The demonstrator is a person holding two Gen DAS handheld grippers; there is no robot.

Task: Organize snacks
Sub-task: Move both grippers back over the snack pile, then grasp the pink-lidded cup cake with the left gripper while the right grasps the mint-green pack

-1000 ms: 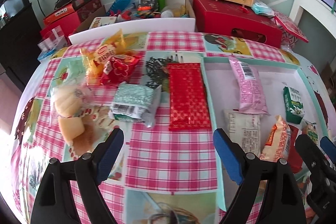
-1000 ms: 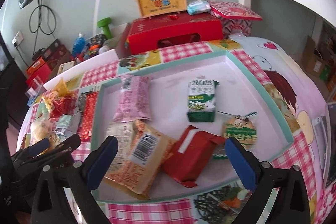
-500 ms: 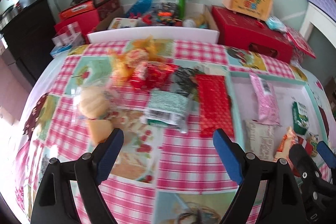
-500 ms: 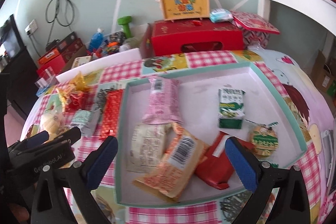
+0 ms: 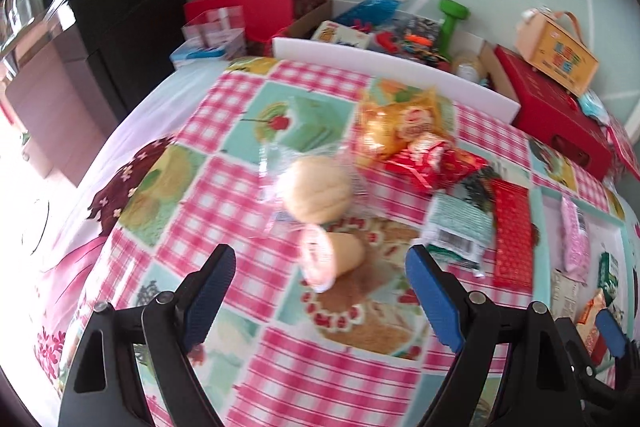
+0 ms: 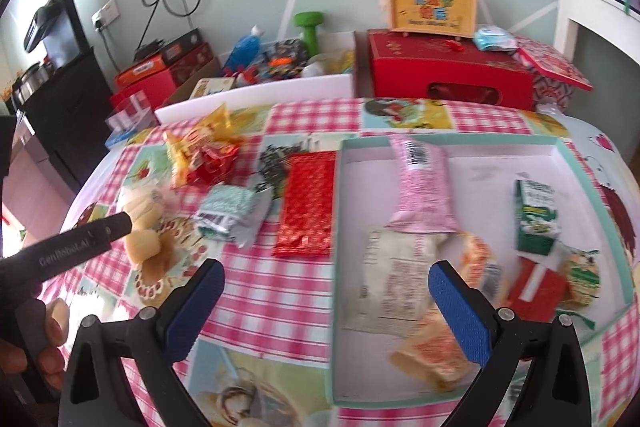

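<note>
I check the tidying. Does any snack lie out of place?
Yes. Several lie outside the tray on the tablecloth: wrapped buns, a red packet and a pale green packet.

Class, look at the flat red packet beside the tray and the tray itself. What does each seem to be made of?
The flat red packet looks like glossy printed foil or plastic film: it shines, and its bottom edge looks like a sealed seam. The tray looks like matte cardboard or paperboard, hedged: thin, straight teal walls with sharp corners and a dull white floor bearing faint marks.
</note>
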